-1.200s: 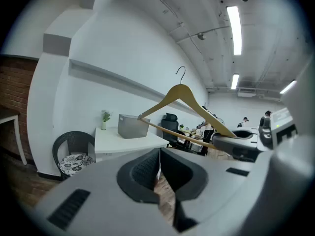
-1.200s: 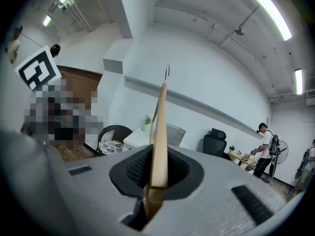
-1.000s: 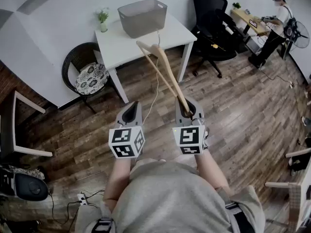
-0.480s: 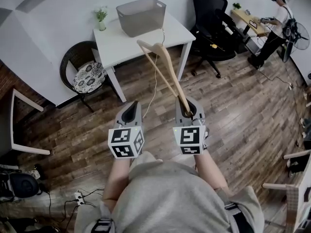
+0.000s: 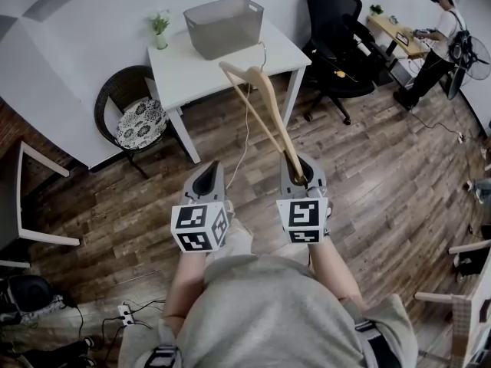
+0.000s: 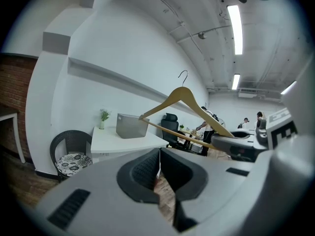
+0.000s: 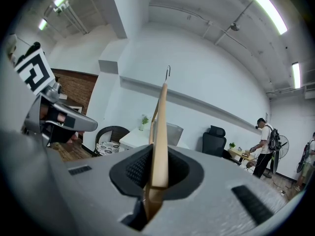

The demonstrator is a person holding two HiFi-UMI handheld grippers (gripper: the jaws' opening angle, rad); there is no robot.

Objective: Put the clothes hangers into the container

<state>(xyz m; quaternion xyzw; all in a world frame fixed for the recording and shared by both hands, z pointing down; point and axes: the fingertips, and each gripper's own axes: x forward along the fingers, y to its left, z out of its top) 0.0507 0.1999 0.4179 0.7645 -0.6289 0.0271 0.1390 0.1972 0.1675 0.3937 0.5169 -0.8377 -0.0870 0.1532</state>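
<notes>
A wooden clothes hanger [image 5: 265,117] slants up from my right gripper [image 5: 300,169], which is shut on one end of it. Its far tip reaches toward the white table [image 5: 192,71]. In the right gripper view the hanger [image 7: 160,127] rises straight out of the pads, its metal hook on top. The grey container [image 5: 225,26] stands on the far side of the table, apart from the hanger. My left gripper [image 5: 207,178] hangs beside the right one, shut with nothing in it. From the left gripper view I see the hanger [image 6: 184,96] and the container [image 6: 131,126] ahead.
A black wicker chair [image 5: 130,110] with a patterned cushion sits left of the table, and a small plant [image 5: 159,29] stands on the table's corner. A cable [image 5: 244,140] dangles from the table. A black office chair [image 5: 337,41] is on the right, and a person [image 5: 437,37] stands at a desk beyond it.
Both grippers and the hanger keep their pose. The head view has shifted slightly, and the table now sits a little nearer the hanger's tip.
</notes>
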